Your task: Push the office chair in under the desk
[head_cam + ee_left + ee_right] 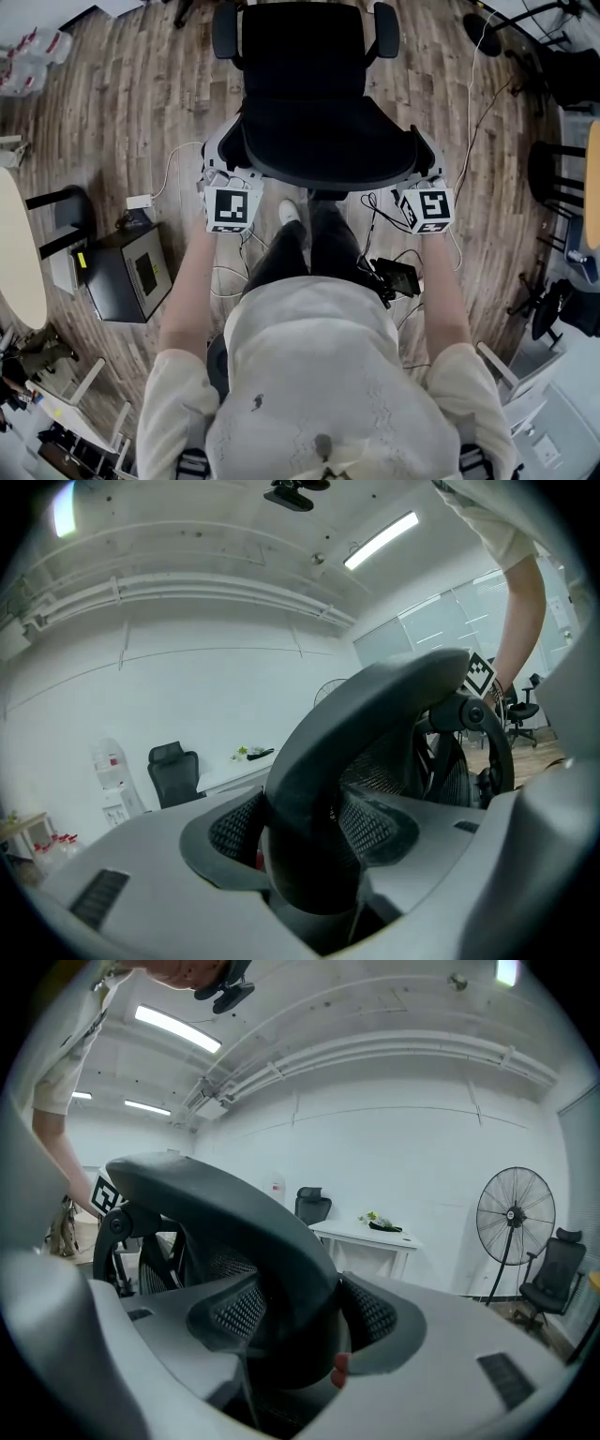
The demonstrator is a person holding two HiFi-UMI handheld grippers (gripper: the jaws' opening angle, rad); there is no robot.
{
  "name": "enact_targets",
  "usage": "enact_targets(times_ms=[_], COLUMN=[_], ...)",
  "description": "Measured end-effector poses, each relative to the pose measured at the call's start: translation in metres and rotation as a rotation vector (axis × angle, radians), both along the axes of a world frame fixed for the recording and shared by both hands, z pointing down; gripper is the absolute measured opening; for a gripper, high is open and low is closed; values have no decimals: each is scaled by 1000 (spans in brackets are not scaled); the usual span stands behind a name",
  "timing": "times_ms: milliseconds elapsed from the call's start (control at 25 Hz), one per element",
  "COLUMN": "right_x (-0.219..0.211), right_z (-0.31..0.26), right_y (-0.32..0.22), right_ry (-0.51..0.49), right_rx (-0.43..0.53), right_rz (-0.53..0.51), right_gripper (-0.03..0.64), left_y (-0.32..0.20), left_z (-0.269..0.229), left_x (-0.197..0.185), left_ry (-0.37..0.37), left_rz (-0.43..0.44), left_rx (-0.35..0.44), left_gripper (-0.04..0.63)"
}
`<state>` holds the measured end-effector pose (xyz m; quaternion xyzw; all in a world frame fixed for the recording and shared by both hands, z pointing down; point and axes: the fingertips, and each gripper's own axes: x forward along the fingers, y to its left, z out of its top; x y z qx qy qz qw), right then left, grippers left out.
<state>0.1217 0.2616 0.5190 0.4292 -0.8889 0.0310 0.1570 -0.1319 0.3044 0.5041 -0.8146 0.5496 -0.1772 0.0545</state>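
Closest to the head camera, the person's pale shirt (319, 375) fills the lower centre of the frame, with both bare forearms reaching up toward the middle. Wood-plank flooring (141, 103) spreads behind everything.

The black office chair (309, 94) stands in the upper centre of the head view. Its seat and armrests lie toward the top edge, and its curved backrest is turned to the person. No desk stands against it there.

The left gripper (228, 159) is at the backrest's left corner and the right gripper (424, 155) at its right corner, each with its marker cube facing up. In the left gripper view, the left gripper (309, 846) has its jaws set wide around the thick dark backrest rim (375, 724), and the mesh pads press on both sides of it. The right gripper view shows the right gripper (291, 1326) gripping the same rim (225, 1213) in the same wide hold.

A black boxy case (127, 272) sits on the floor at the left of the head view. A pedestal fan (516, 1218) stands by the far wall at the right of the right gripper view. A white desk (366, 1234) is near the centre of that view, with a second black chair (314, 1206) just to its left. A white shoe (292, 212) shows just below the backrest.
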Motion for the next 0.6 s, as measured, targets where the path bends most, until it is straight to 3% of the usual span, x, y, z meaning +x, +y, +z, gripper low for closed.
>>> enact_targets(times_ms=[600], right_x=[-8], right_z=[3], right_y=[-29], right_ry=[10], right_rx=[7], right_rz=[14], right_gripper=[261], left_y=[-30], left_z=[4], left_x=[-9], left_ry=[-1], left_rz=[-5], left_rx=[2], left_gripper=[272])
